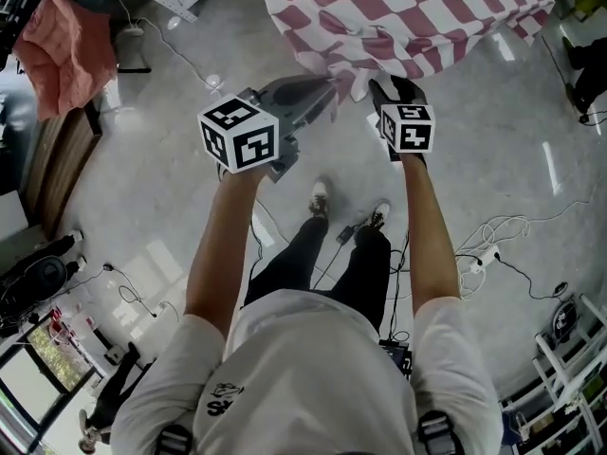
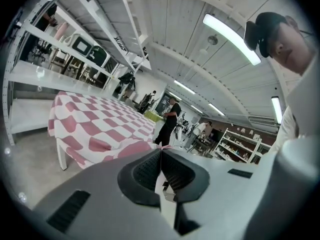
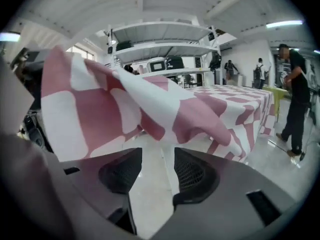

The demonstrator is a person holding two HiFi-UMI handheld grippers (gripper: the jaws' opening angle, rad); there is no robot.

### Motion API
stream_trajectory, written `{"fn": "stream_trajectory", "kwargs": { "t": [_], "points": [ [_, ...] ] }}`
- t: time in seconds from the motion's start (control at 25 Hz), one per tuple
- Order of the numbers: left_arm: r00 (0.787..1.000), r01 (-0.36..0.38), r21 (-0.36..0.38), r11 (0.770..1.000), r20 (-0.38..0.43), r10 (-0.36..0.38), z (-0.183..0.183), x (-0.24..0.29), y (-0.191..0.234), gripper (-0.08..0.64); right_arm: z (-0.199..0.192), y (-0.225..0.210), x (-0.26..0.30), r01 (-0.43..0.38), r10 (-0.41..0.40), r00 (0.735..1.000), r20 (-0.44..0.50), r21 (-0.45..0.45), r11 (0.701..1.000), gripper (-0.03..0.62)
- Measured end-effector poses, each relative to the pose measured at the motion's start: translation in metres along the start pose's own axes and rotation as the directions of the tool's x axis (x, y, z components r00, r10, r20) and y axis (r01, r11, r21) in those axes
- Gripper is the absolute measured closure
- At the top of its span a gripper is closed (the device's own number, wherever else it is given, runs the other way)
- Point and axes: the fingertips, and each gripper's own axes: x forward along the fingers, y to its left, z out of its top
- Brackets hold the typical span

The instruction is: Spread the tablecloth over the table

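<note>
The counter [image 2: 61, 156] stands ahead, the checked tablecloth [image 1: 408, 17] draped over it. The left gripper [image 2: 161, 151] has its fingers clamped on the near hem (lifted toward the person). The right gripper [image 3: 157, 156] holds its fingers wide just under that raised fold.

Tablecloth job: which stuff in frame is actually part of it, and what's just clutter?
In the job:
- tablecloth
- table
- left gripper, shut on the tablecloth's edge
- right gripper, open, just short of the tablecloth

Lying about:
- pink cloth at the left
- floor cables
- power strip
- shelving
</note>
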Motion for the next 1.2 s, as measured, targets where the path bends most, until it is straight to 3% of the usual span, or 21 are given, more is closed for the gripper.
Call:
{"fn": "stream_trajectory", "kwargs": {
  "t": [0.12, 0.28, 0.56, 0.8, 1.04, 1.2],
  "points": [
    [1.000, -0.002, 0.020, 1.000, 0.001, 0.002, 0.004, 0.000, 0.005, 0.529, 0.018, -0.013, 0.010, 0.052, -0.057, 0.996, 0.069, 0.071, 0.996, 0.365],
    [1.000, 0.011, 0.023, 1.000, 0.008, -0.012, 0.008, 0.000, 0.007, 0.529, 0.021, -0.011, 0.005, 0.051, -0.065, 0.993, 0.102, 0.131, 0.990, 0.402],
    [1.000, 0.019, 0.023, 1.000, 0.008, -0.019, 0.008, 0.001, 0.005, 0.529, 0.033, -0.008, -0.010, 0.065, -0.077, 0.992, 0.098, 0.121, 0.991, 0.556],
    [1.000, -0.022, 0.060, 0.998, -0.012, 0.023, 0.007, -0.013, 0.009, 0.529, 0.028, 0.008, -0.046, 0.039, -0.050, 0.996, 0.078, 0.138, 0.990, 0.568],
    [0.986, -0.067, 0.145, 0.987, -0.144, 0.088, -0.032, -0.030, 0.012, 0.529, 0.003, 0.012, -0.111, 0.007, -0.007, 1.000, 0.000, 0.079, 0.997, 0.568],
    [0.968, -0.047, 0.115, 0.992, -0.239, 0.074, -0.080, -0.031, 0.012, 0.529, -0.019, -0.001, -0.142, 0.011, -0.009, 0.998, -0.060, 0.034, 0.999, 0.568]
  ]
}}
